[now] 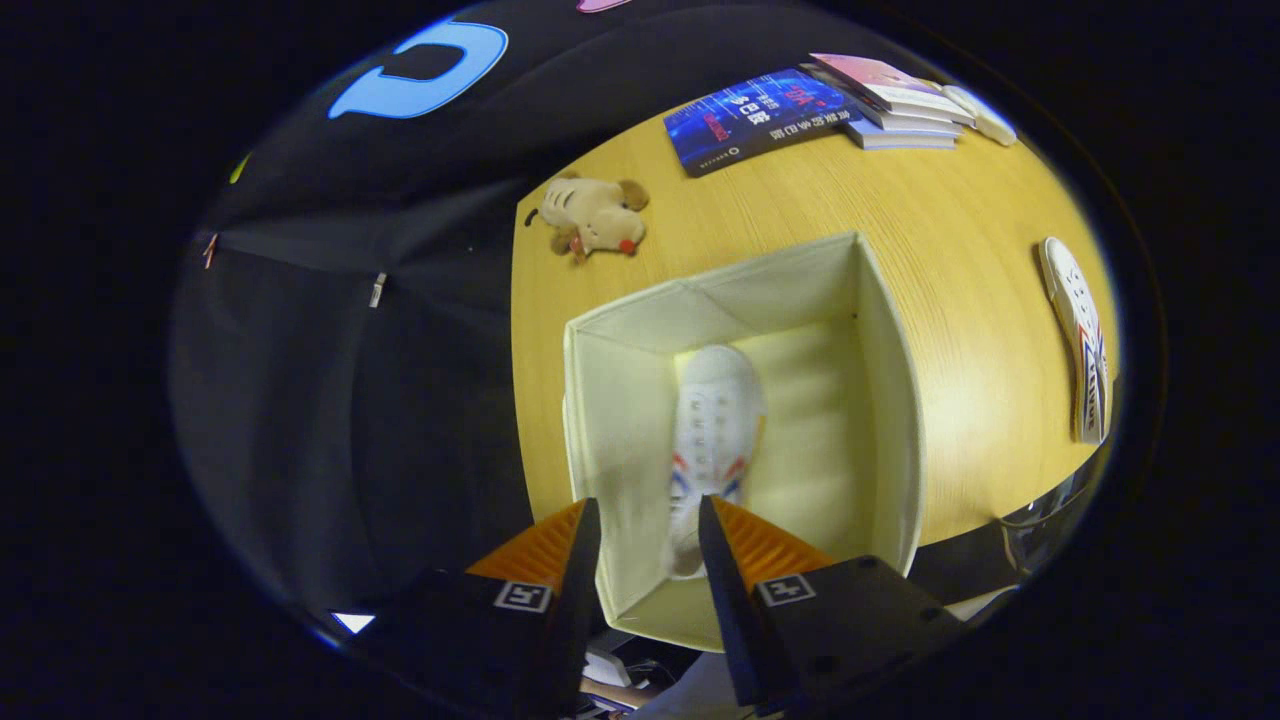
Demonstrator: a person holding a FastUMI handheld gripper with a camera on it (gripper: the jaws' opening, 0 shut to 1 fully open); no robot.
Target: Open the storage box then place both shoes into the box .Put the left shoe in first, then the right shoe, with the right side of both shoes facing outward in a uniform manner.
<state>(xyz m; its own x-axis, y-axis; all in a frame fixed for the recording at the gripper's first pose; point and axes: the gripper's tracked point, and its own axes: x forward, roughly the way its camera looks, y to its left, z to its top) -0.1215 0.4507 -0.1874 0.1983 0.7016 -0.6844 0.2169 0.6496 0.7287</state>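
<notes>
1. While the gripper (650, 520) hangs above the storage box (890, 400), its two fingers stand apart with a wide gap between them, and they press on nothing.
2. The box is open at the top, pale cream inside, and it sits on a wooden table (960, 250) just ahead of the fingers.
3. Inside the box lies one white shoe (712, 420) with red and blue stripes near its heel part. Its heel end shows in the gap between the fingertips, and its toe points away from the gripper. It lies nearer to the left wall of the box. I cannot tell if the fingers touch it; it looks lower than they are.
4. The second shoe (1080, 340) lies on the table to the right of the box, well apart from it, with its sole side turned to the box.
5. Beyond the box, to the left, there is a small plush dog (592, 215). Further beyond, to the right, a blue book (755, 120) lies flat beside a small stack of books (900, 100).
</notes>
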